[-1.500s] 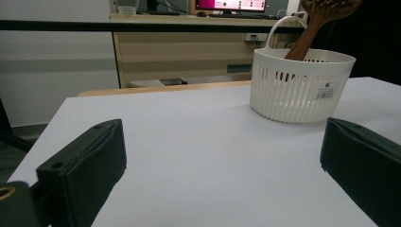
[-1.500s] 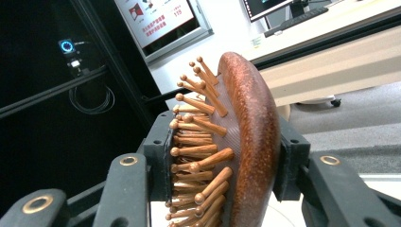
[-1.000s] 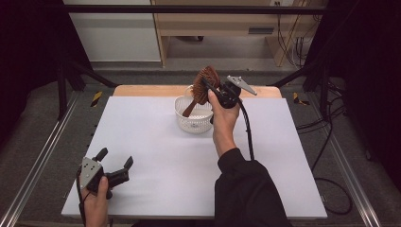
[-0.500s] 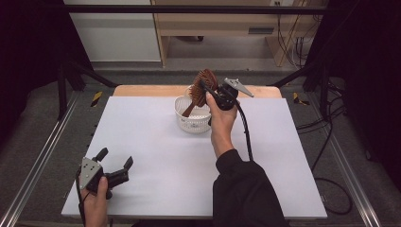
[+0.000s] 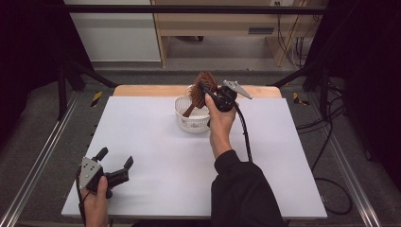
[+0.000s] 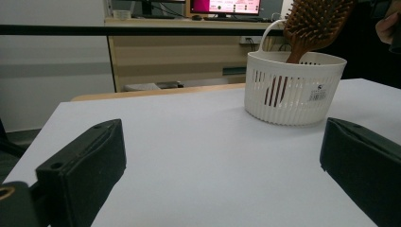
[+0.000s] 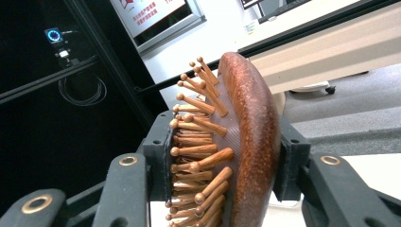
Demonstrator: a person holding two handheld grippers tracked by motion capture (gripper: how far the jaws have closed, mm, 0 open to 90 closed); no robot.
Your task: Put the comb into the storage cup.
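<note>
A brown wooden hairbrush (image 5: 204,86) stands tilted over a white slotted basket (image 5: 191,121) at the far middle of the white tabletop (image 5: 156,156). Its handle reaches down inside the basket. My right gripper (image 5: 209,92) is shut on the brush's head; in the right gripper view the jaws clamp the bristle side and the smooth back of the hairbrush (image 7: 250,132). My left gripper (image 5: 115,157) rests open and holds nothing at the near left corner. In the left gripper view, the basket (image 6: 293,97) and brush (image 6: 314,21) lie ahead, beyond the wide-apart jaws.
Metal rails (image 5: 38,161) run along both sides of the table. Cables (image 5: 326,142) lie on the floor at right. A wooden desk (image 5: 222,28) stands beyond the far edge. The right gripper's cable (image 5: 245,137) trails over the tabletop.
My right gripper has sunk slightly with the hairbrush held over the basket. The left gripper has stayed put.
</note>
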